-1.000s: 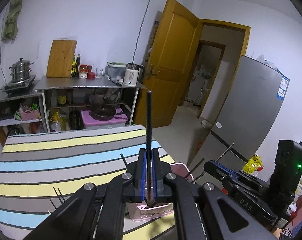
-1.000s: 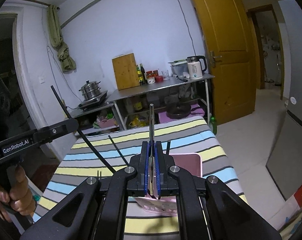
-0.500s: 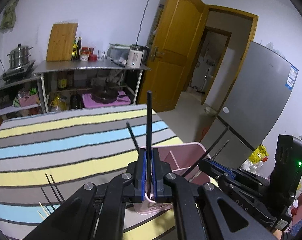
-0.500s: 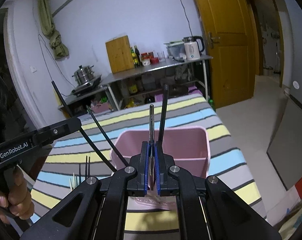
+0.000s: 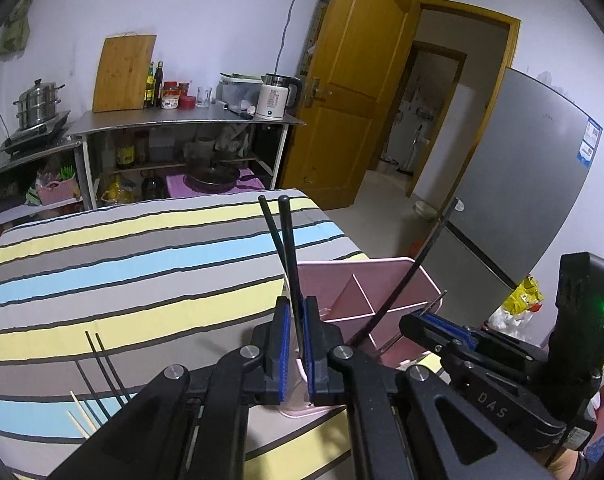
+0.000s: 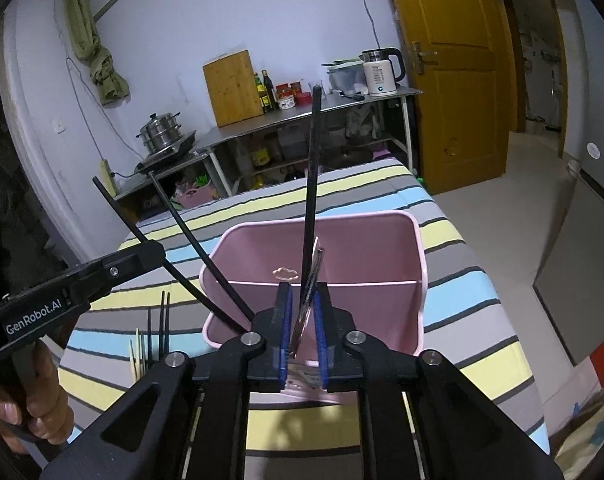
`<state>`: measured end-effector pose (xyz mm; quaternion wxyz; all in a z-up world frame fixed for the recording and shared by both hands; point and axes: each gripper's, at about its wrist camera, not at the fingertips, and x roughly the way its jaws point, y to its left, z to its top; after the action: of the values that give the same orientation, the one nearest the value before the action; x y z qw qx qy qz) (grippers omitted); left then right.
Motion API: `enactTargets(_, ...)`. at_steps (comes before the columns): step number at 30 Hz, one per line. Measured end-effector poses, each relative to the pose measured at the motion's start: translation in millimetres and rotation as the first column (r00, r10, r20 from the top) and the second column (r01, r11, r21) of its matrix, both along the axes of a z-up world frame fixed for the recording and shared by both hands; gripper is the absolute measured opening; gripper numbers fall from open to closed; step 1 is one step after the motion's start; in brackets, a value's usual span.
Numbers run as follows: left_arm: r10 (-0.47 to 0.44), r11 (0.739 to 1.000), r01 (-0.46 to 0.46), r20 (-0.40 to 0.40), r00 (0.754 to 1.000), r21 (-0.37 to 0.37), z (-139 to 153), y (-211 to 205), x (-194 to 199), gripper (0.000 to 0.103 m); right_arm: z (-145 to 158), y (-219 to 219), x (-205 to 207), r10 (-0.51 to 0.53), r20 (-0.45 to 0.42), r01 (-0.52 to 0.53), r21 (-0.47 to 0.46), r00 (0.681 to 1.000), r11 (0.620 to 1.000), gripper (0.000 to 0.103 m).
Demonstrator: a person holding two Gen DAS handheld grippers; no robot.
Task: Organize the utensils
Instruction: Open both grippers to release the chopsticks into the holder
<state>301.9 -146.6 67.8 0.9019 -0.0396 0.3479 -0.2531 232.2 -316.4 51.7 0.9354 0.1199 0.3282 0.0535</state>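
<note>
The pink divided caddy (image 6: 382, 256) sits on the striped cloth (image 5: 122, 264); above it the left gripper (image 5: 296, 344) pinches a black chopstick (image 5: 288, 256), the right gripper (image 6: 302, 332) a clear-handled utensil (image 6: 308, 296); several loose chopsticks (image 6: 160, 332) beside the caddy likely remain unsorted.

Hidden/cut-off bits near pink bin (image 6: 382, 248)

Black chopstick (image 5: 290, 256) lower end hidden behind left gripper (image 5: 296, 344) pads, beside bin; loose chopsticks (image 6: 158, 336) left of bin partly covered by gripper frame; fridge sticker (image 5: 590, 142) unreadable.
</note>
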Motion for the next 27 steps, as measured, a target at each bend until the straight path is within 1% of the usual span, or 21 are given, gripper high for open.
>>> enactTargets(6, 0.013, 1.000, -0.013, 0.033, 0.999, 0.009, 11, 3, -13, 0.006, 5, 3, -10, 0.003, 0.015, -0.003, -0.008, 1.000, 1.000, 0.013)
enactTargets(16, 0.061, 0.998, -0.061, 0.071, 0.996, 0.010, 24, 28, -47, 0.006, 15, 6, -32, 0.006, 0.049, -0.005, -0.007, 0.999, 1.000, 0.014)
enactTargets(22, 0.099, 0.995, -0.101, 0.096, 0.990, 0.017, 31, 44, -70, 0.006, 23, 17, -48, 0.033, 0.076, -0.032, -0.020, 0.997, 0.999, 0.014)
enactTargets(27, 0.122, 0.992, -0.124, 0.101, 0.987, 0.014, 30, 57, -84, 0.006, 22, 26, -56, 0.059, 0.071, -0.057, -0.017, 0.996, 0.998, 0.014)
